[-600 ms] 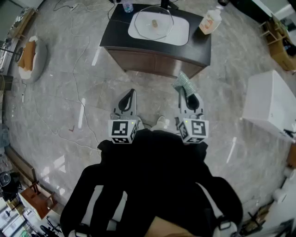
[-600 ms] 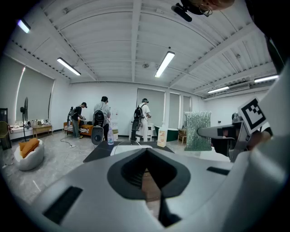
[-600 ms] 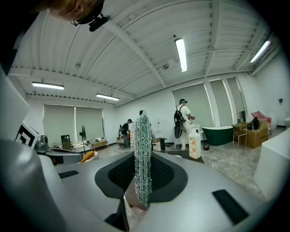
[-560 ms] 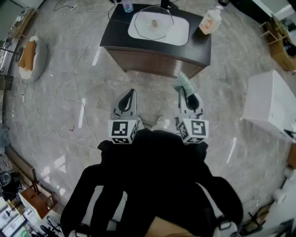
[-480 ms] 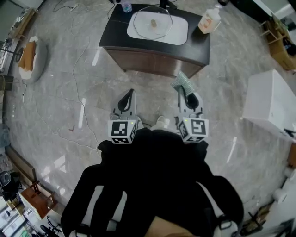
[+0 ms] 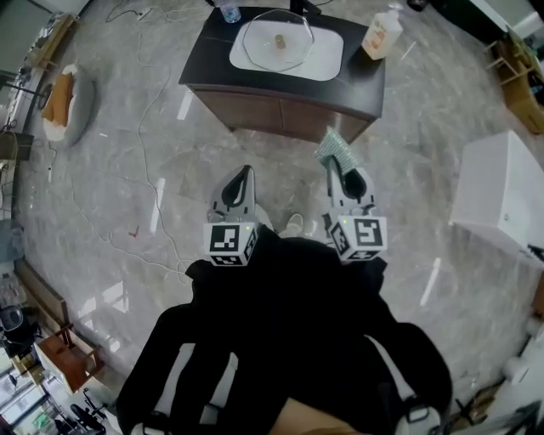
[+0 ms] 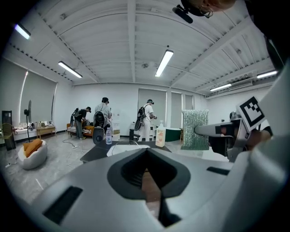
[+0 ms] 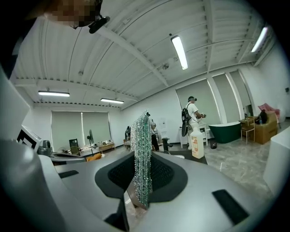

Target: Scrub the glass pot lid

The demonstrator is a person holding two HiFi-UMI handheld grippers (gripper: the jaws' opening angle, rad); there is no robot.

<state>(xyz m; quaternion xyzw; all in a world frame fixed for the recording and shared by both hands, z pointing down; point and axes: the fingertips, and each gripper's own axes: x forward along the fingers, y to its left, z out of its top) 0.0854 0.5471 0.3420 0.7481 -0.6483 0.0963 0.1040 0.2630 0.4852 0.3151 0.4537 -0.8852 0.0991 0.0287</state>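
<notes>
The glass pot lid [image 6: 278, 38], clear with a small knob, lies on a white tray [image 6: 327, 61] on a dark low table [image 6: 280, 104] ahead of me. Both grippers hang over the floor short of that table. My left gripper [image 6: 244, 173] is shut with nothing in it; in the left gripper view its jaws [image 7: 147, 171] meet. My right gripper [image 6: 332, 166] is shut on a green mesh scrubber [image 6: 335, 151], which stands upright between the jaws in the right gripper view [image 8: 142, 154] and also shows from the left gripper as the scrubber [image 7: 195, 129].
A soap pump bottle [image 6: 381, 36] stands on the table's right end, a water bottle [image 6: 228, 12] at its back left. A white box [image 6: 501, 200] sits on the floor at right, a round cushion [image 6: 64, 98] at left, cables [image 6: 153, 102] across the floor. People [image 7: 103, 118] stand far behind.
The head view has shifted a little, so the table sits slightly higher and further left in the picture. Both grippers keep their pose, the scrubber still held.
</notes>
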